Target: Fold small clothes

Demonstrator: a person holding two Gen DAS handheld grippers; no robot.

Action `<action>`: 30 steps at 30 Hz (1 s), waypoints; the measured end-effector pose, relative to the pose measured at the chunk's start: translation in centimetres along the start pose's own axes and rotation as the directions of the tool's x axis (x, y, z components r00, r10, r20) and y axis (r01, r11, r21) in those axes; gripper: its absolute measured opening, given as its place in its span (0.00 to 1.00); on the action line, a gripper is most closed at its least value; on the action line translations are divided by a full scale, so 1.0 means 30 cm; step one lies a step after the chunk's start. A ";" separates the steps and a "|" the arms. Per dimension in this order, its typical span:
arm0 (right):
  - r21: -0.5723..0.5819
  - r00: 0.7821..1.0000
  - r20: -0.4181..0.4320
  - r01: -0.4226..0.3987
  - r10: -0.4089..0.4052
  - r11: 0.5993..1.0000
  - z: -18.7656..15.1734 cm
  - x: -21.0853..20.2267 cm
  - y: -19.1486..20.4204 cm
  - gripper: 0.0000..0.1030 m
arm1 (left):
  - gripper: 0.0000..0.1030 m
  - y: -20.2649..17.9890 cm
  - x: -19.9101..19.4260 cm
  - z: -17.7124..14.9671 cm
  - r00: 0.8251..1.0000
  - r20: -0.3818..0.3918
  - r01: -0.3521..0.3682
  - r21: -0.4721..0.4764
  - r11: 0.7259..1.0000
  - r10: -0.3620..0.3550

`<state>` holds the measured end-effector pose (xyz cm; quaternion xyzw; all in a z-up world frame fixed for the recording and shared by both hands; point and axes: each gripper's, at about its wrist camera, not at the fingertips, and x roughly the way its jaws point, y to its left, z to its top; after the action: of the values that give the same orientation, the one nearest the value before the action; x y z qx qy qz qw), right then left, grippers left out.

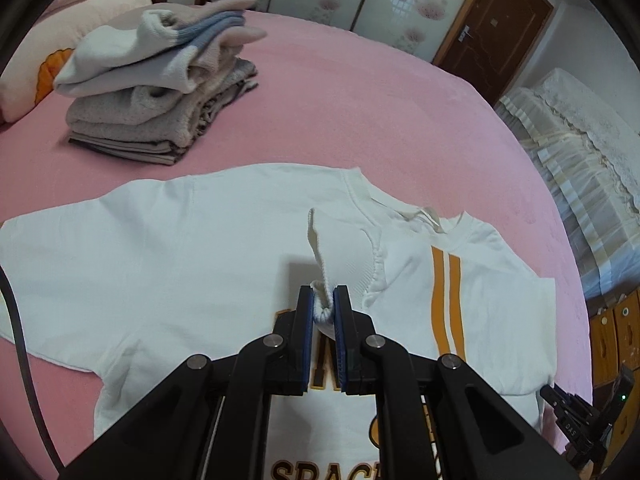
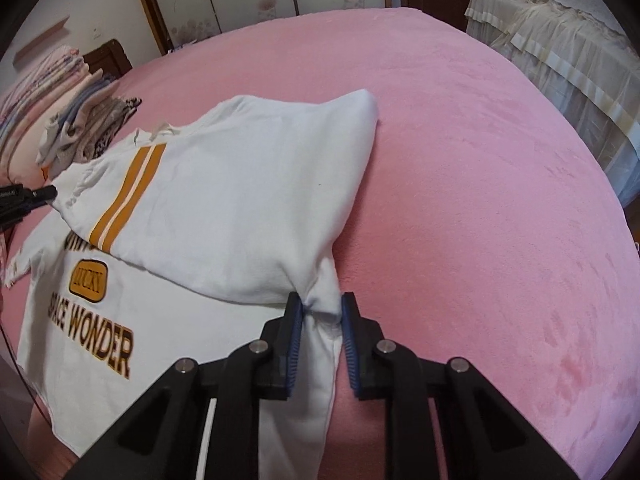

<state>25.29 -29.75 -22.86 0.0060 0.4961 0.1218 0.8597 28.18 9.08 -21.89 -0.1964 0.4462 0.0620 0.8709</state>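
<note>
A white T-shirt (image 1: 160,248) with two orange stripes and dark "SPACE WONDER" lettering lies spread on the pink bed (image 1: 360,100). My left gripper (image 1: 325,300) is shut on the ribbed cuff of a sleeve (image 1: 344,248), which is lifted and drawn over the shirt's chest. In the right wrist view the other sleeve and shoulder part of the T-shirt (image 2: 240,184) is folded across the print. My right gripper (image 2: 322,304) pinches the bunched cloth at the shirt's side edge, with both pads against it. The left gripper's tip (image 2: 52,191) shows at the far left.
A stack of folded clothes (image 1: 160,92) sits on the bed beyond the shirt, and appears again as the stack (image 2: 80,128). Folded blankets (image 1: 100,0) lie behind it. A cream-covered bed (image 1: 580,140) stands to the right, with a brown door (image 1: 492,28) and wooden drawers (image 1: 616,340).
</note>
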 end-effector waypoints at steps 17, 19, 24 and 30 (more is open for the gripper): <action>0.096 0.999 -0.005 -0.035 0.036 0.995 0.029 -0.002 -0.027 0.14 | 0.08 0.066 0.110 -0.078 0.994 -0.048 -0.100 -0.001 0.995 0.100; 0.114 0.999 -0.047 -0.002 0.008 0.993 0.012 0.034 -0.033 0.13 | 0.09 0.074 0.142 -0.102 0.990 -0.071 -0.120 -0.001 0.993 0.119; 0.117 0.996 -0.085 0.018 -0.008 0.993 0.008 0.044 -0.032 0.16 | 0.25 0.082 0.144 -0.097 0.988 -0.086 -0.126 0.014 0.992 0.127; 0.087 1.000 -0.015 -0.020 0.021 0.996 0.088 -0.077 -0.023 0.45 | 0.75 0.111 0.035 -0.015 0.997 -0.034 -0.064 0.043 0.997 0.066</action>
<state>26.59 -30.63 -19.65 0.0473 0.5077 0.1091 0.8533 27.52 11.87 -23.93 -0.1645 0.4687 0.0775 0.8644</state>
